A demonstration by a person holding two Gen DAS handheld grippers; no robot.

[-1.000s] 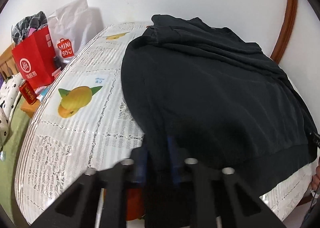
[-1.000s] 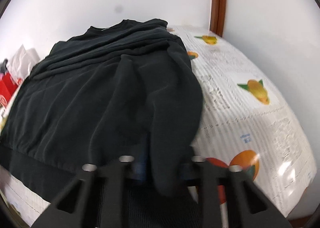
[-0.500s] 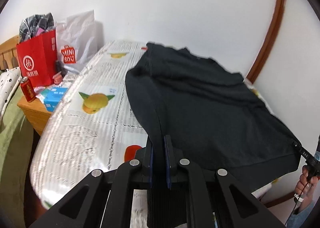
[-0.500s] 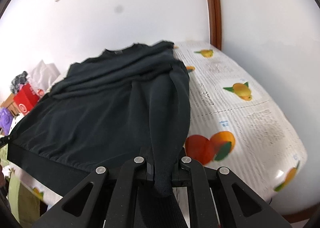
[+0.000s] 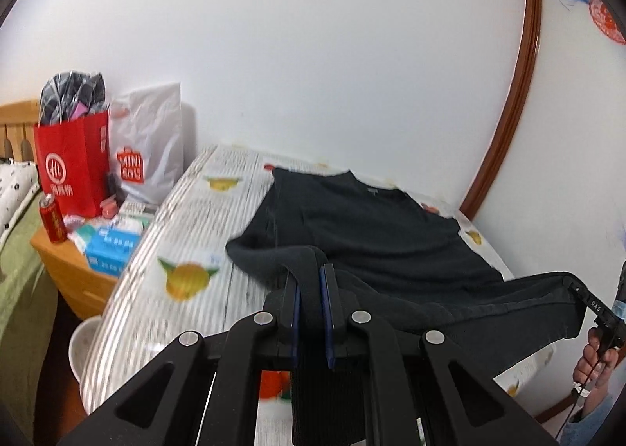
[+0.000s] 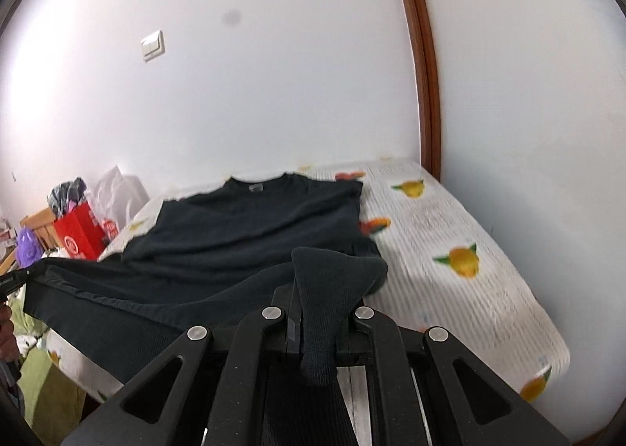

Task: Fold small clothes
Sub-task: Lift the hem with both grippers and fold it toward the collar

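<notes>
The black sweatshirt [image 5: 375, 234] lies with its collar end flat at the far side of the table [image 5: 187, 313], in the middle of both frames, while its ribbed hem is lifted clear at the near edge. The left hand-held gripper [image 5: 311, 313], bottom centre of its frame, is clamped tight on 1 hem corner, cloth bunched between the blue pads and hanging down below them. The right hand-held gripper [image 6: 319, 322], bottom centre of its own frame, is closed on the other corner, a thick wad of knit in the jaws. My read: this is an early fold, with the hem raised but not yet laid down on the chest; the crosswise fold and any tidying are left.

The left view alone shows the red shopping bag [image 5: 72, 168], the white MINISO bag [image 5: 150, 148] and the red can [image 5: 53, 217] at centre left, plus the other gripper pulling the hem taut at lower right. The right view alone shows the bare fruit-print cloth along the right side and the door frame [image 6: 424, 66] at upper right.
</notes>
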